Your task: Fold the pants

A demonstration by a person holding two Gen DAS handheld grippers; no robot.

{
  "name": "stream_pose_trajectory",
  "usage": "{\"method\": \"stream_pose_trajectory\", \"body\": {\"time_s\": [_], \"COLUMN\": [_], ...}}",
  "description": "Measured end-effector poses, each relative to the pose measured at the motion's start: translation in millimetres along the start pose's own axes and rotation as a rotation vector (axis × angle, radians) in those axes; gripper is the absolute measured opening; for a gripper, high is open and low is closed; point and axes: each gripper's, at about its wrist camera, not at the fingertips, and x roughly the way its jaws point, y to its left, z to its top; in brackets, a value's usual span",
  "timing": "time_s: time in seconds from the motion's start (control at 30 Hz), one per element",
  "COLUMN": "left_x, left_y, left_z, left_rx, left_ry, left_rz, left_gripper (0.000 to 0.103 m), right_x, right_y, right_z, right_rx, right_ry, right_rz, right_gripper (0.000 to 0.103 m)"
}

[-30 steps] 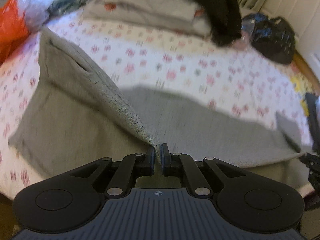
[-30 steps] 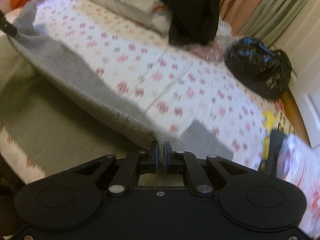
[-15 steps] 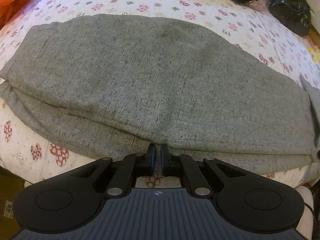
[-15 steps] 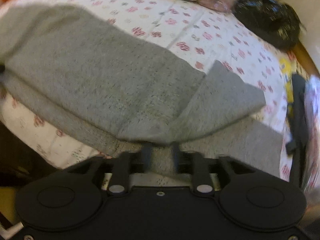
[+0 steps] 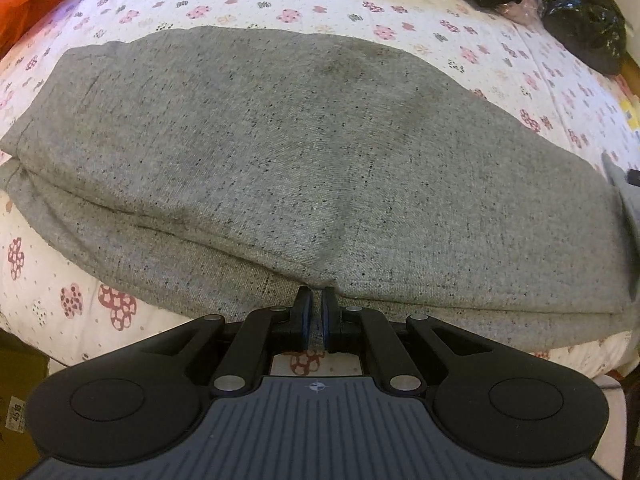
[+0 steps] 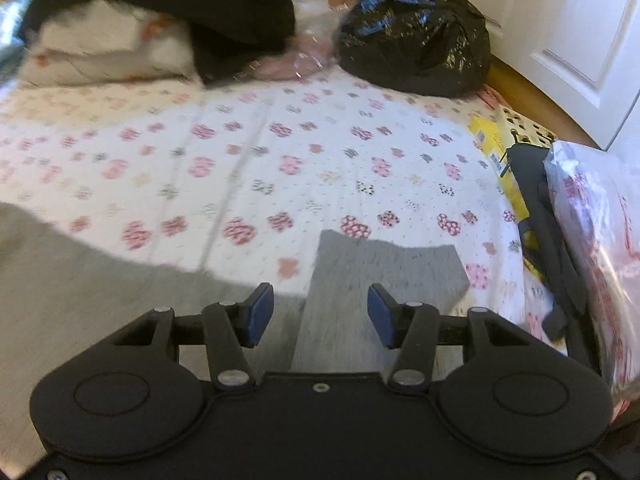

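Grey speckled knit filled the near edge of the left view, and there the left tongs [image 5: 313,312] were pinched almost shut on the front hem of the pants [image 5: 304,168], a thin sliver of cloth between the blue pads. Over on the right, the right tongs [image 6: 320,314] stood wide apart and held nothing, hovering above a flat grey end of the pants [image 6: 384,276] that lay loose on the flowered bedsheet [image 6: 280,152].

The pants lay along the front of the bed, one layer folded over another, top edge set slightly back from the lower one. By my reading the lengthwise fold was down; crosswise folds were left, and the left grip not yet let go.

Farther back sat a black plastic bag [image 6: 416,40], a dark garment [image 6: 200,8] over a pale pillow [image 6: 112,52], and an orange bag [image 5: 24,4] at the left corner.
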Motion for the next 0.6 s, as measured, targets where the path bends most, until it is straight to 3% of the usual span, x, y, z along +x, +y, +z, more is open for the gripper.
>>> {"method": "stream_pose_trajectory", "body": {"time_s": [0.23,0.3,0.33,0.37,0.4,0.6], "left_x": [-0.4,0.7,0.9,1.2,1.0,-0.3], "left_y": [-2.9,-5.1,-5.8,-6.8,-7.3,-8.6], "left_z": [0.5,1.6,1.5,1.9,1.9,0.9], "left_rx": [0.009,0.015,0.019,0.02,0.022,0.024], "left_ry": [0.004,0.004,0.004,0.004,0.003,-0.002], "left_rz": [0.014,0.018,0.021,0.022,0.024,0.025], "left_gripper": [0.006,0.006,0.006,0.006,0.006,0.006], "right_x": [63.8,72.8,72.9,72.3,72.6,30.1], "right_y": [24.5,24.5,22.3,19.1,15.8,-20.5], "right_z": [7.7,3.4,1.2,0.3,0.2,-8.5], "right_rx": [-0.086,-0.09,-0.078,-0.067,-0.062,0.006], "right_ry": [0.109,0.136,0.125,0.124,0.135,0.047], "right_rz": [-0.14,-0.148,-0.138,-0.129,-0.126,-0.141], "right_gripper": [0.058,0.053,0.05,0.021,0.008,0.008]}}
